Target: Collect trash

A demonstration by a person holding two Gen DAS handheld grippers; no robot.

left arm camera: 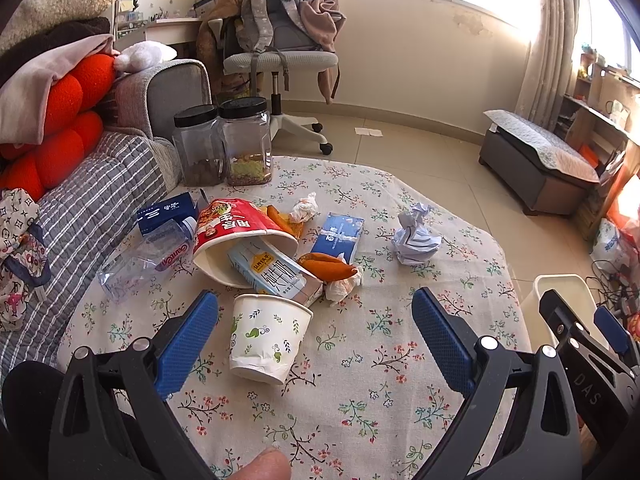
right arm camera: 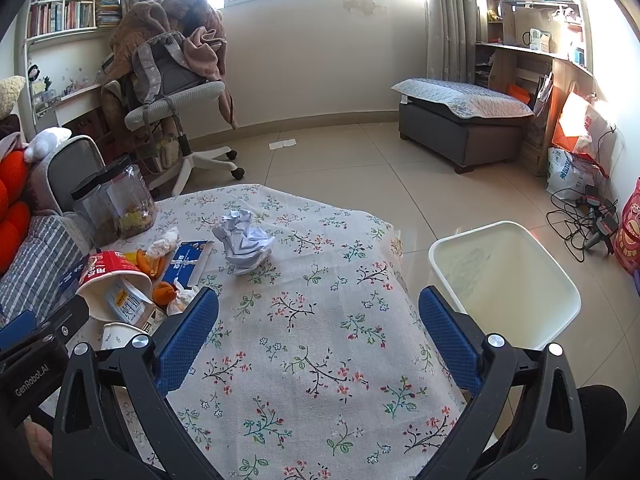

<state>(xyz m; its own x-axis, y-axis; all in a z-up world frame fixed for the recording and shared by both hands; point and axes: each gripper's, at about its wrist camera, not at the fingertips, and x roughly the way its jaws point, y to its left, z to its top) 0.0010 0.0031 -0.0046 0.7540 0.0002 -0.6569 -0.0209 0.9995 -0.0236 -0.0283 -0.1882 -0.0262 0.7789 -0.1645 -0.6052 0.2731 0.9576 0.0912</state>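
Start of pickup — nothing collected yet. Left hand-held gripper spread wide, empty, over paper cup lying on the bench. Right hand-held gripper also wide, empty. Bin on the floor beside the bench. Next: lower, straddle cup, close.

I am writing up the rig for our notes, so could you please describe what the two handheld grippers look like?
The left gripper and right gripper match: black plastic arms with triangular cut-outs and silver rivets, each ending in two blue textured pads. Seen from the other camera, the right one's body reads "DAS" and the left one's "GenRobot.AI". No cables or sleeves show.
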